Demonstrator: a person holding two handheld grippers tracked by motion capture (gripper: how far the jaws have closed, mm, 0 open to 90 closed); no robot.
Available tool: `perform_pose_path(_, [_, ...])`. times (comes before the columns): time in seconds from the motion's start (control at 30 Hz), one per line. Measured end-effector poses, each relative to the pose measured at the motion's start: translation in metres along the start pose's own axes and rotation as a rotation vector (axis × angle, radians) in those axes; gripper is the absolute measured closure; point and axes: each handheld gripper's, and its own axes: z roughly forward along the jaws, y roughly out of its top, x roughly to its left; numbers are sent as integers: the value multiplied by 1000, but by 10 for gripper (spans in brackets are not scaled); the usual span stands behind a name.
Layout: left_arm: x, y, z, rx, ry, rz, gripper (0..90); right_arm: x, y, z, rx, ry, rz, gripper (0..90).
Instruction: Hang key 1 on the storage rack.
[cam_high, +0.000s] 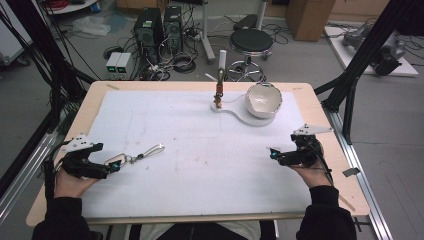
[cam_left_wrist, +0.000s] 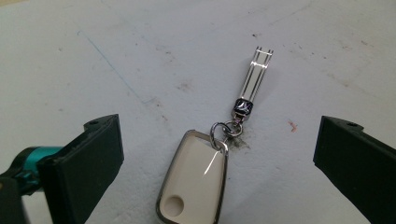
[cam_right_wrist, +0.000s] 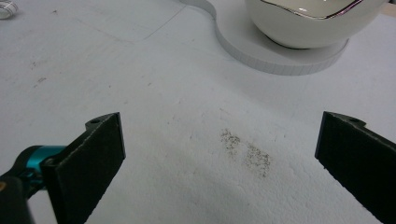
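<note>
A white key fob (cam_left_wrist: 194, 179) with a metal ring and a silver strap clip (cam_left_wrist: 254, 77) lies flat on the white table cover. In the high view the fob (cam_high: 116, 160) and its clip (cam_high: 151, 150) lie at the front left. My left gripper (cam_high: 114, 167) stands open with the fob between its two jaws, which do not touch it. At the front right my right gripper (cam_high: 272, 152) is open over bare cover. A white bowl (cam_high: 263, 99) sits on a flat white base (cam_high: 235, 112) at the back, seen close in the right gripper view as bowl (cam_right_wrist: 308, 21) on base (cam_right_wrist: 261, 51).
A small post (cam_high: 219, 92) with a hook-like top stands on the left end of the white base. The wooden table (cam_high: 310, 100) borders the white cover. Black frame struts rise at both sides; a stool and computer cases stand on the floor beyond.
</note>
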Motion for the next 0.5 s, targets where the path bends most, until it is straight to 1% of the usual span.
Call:
perform_pose_path(0.07, [0,0,0,0,0,-2,20,1,-3,0,-10,-3,-2,7])
perform_pose_path(0.17, [0,0,0,5,0,3,20,2,-9,0,-17,9,9,6])
perform_pose_path(0.5, [-1,-2,1,13,5,2,20,1,-33,3,-4,6,27,7])
